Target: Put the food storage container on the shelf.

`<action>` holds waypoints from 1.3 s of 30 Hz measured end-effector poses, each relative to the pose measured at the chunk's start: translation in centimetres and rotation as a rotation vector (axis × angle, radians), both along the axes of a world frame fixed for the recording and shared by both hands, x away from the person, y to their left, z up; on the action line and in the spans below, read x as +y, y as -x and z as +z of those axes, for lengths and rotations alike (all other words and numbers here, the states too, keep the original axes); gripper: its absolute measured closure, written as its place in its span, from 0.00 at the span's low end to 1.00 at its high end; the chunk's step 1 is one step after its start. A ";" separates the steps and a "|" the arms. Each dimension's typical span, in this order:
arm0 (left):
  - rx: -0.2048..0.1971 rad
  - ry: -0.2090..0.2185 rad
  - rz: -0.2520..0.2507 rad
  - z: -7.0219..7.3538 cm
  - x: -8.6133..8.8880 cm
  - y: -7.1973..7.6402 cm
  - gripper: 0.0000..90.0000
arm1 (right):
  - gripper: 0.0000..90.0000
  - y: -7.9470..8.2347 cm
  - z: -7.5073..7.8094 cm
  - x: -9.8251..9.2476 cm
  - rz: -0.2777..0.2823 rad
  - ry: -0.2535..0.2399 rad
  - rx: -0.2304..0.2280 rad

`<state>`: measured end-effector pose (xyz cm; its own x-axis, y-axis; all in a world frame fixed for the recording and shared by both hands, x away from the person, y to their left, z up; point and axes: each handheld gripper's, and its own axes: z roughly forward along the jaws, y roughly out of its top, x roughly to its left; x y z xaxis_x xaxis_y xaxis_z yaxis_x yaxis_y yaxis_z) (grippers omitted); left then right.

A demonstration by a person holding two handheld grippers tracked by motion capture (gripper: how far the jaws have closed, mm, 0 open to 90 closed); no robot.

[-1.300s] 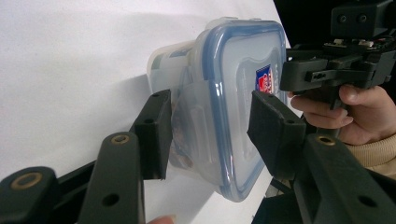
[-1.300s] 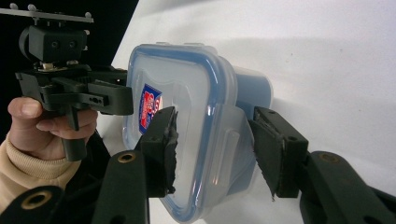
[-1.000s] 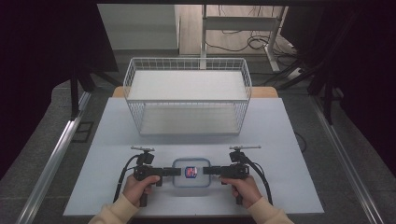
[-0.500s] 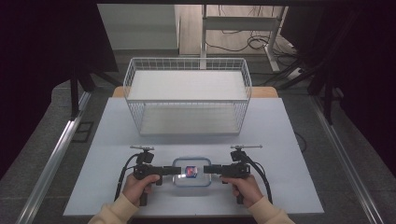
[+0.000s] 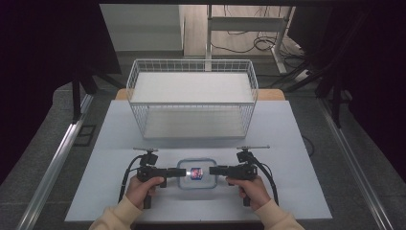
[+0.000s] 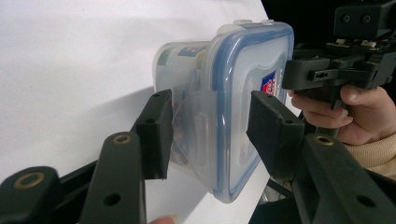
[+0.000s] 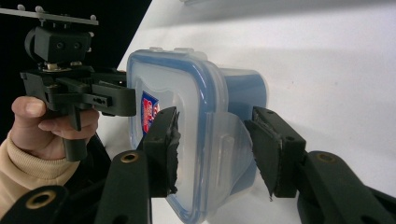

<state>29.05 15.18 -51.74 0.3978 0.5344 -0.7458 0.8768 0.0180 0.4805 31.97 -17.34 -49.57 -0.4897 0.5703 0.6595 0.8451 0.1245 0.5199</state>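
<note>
White matte table (image 5: 119, 143); rounded clear plastic box (image 5: 196, 173), blue-rimmed; left gripper (image 6: 208, 128), right gripper (image 7: 215, 140) agape astride side latches.

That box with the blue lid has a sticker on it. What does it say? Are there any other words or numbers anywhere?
Sticker on the lid of the clear box: red and blue, with white marks, but too blurred and tilted to read.
Label on something inside the box: green and blue patches, print too small to read.
Wire basket, table and both grippers: no words or numbers to be seen.
</note>
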 end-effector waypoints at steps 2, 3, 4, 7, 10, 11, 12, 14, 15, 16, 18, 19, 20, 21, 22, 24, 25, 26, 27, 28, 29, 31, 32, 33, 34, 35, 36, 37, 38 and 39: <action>-0.003 -0.002 0.001 0.2 0.0 -0.1 0.58 | 0.59 -0.1 0.2 0.0 0.001 0.000 -0.005; -0.002 0.000 0.002 0.2 0.0 -0.2 0.58 | 0.59 -0.2 0.2 0.0 0.002 0.001 -0.008; -0.003 0.001 0.003 0.3 0.0 -0.3 0.58 | 0.59 -0.2 0.3 0.0 0.001 0.001 -0.011; -0.009 0.001 -0.002 0.5 -0.1 -0.5 0.58 | 0.59 -0.4 0.6 0.0 -0.001 0.005 -0.019; -0.022 0.002 -0.002 1.0 -0.1 -0.7 0.58 | 0.59 -0.5 1.1 -0.1 0.000 0.006 -0.033; -0.028 0.001 -0.004 1.2 -0.2 -0.8 0.58 | 0.59 -0.5 1.2 -0.1 0.003 0.006 -0.039; -0.030 0.003 -0.001 1.3 -0.2 -0.8 0.58 | 0.59 -0.6 1.4 -0.2 0.003 0.005 -0.045; -0.033 0.001 -0.005 1.6 -0.3 -1.0 0.58 | 0.59 -0.7 1.7 -0.2 0.001 0.005 -0.050; -0.037 0.001 -0.004 1.8 -0.3 -1.0 0.58 | 0.59 -0.7 1.9 -0.2 0.002 0.007 -0.055; -0.040 0.000 -0.004 2.0 -0.3 -1.1 0.58 | 0.59 -0.8 2.0 -0.3 0.000 0.006 -0.059; -0.048 0.000 -0.003 2.4 -0.3 -1.2 0.58 | 0.59 -0.9 2.3 -0.3 0.000 0.003 -0.061; -0.053 -0.001 -0.002 2.7 -0.3 -1.3 0.58 | 0.59 -0.9 2.5 -0.3 -0.002 0.001 -0.066; -0.055 -0.004 -0.005 2.9 -0.3 -1.4 0.58 | 0.59 -1.0 2.8 -0.3 -0.003 0.001 -0.071; -0.061 -0.003 -0.003 3.2 -0.3 -1.5 0.58 | 0.59 -1.0 3.0 -0.3 -0.002 0.002 -0.076; -0.066 -0.003 -0.004 3.4 -0.2 -1.5 0.58 | 0.59 -1.1 3.3 -0.2 -0.001 0.003 -0.082; -0.079 -0.004 -0.002 4.0 -0.1 -1.6 0.58 | 0.59 -1.2 3.9 -0.1 0.002 0.004 -0.094; -0.086 -0.005 -0.002 4.5 -0.1 -1.7 0.58 | 0.59 -1.3 4.2 -0.1 0.004 0.003 -0.098; -0.092 -0.005 0.000 4.8 0.0 -1.8 0.58 | 0.59 -1.4 4.6 0.0 0.004 0.004 -0.105; -0.098 -0.006 0.000 5.1 0.0 -1.9 0.58 | 0.59 -1.5 5.0 0.1 0.004 0.004 -0.111; -0.105 -0.005 0.000 5.4 0.1 -2.0 0.58 | 0.59 -1.6 5.3 0.1 0.006 0.005 -0.118; -0.113 -0.007 0.000 5.8 0.1 -2.2 0.58 | 0.59 -1.7 5.7 0.2 0.006 0.004 -0.124; -0.127 -0.009 0.004 6.7 0.2 -2.4 0.58 | 0.59 -2.0 6.4 0.3 0.009 0.004 -0.138; -0.132 -0.009 0.004 7.0 0.3 -2.5 0.58 | 0.59 -2.2 6.9 0.4 0.010 0.003 -0.147; -0.139 -0.010 0.005 7.4 0.3 -2.7 0.58 | 0.59 -2.3 7.2 0.4 0.011 0.003 -0.153; -0.145 -0.010 0.005 7.8 0.3 -2.8 0.58 | 0.59 -2.4 7.6 0.4 0.011 0.002 -0.159; -0.151 -0.010 0.006 8.2 0.4 -3.0 0.58 | 0.59 -2.6 8.0 0.5 0.012 0.003 -0.168; -0.158 -0.009 0.005 8.6 0.4 -3.2 0.58 | 0.59 -2.7 8.4 0.5 0.012 0.004 -0.173; -0.164 -0.009 0.007 9.0 0.4 -3.3 0.58 | 0.59 -2.9 8.8 0.5 0.013 0.004 -0.180; -0.171 -0.010 0.007 9.4 0.5 -3.5 0.58 | 0.59 -3.1 9.2 0.6 0.012 0.003 -0.189; -0.180 -0.010 0.007 9.9 0.5 -3.8 0.58 | 0.59 -3.2 9.7 0.6 0.012 0.003 -0.195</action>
<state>32.82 15.69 -41.80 0.5204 0.5444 -0.6579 0.7767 0.0182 0.6296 35.18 -16.72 -39.90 -0.6149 0.5656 0.5496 0.7269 0.1360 0.6732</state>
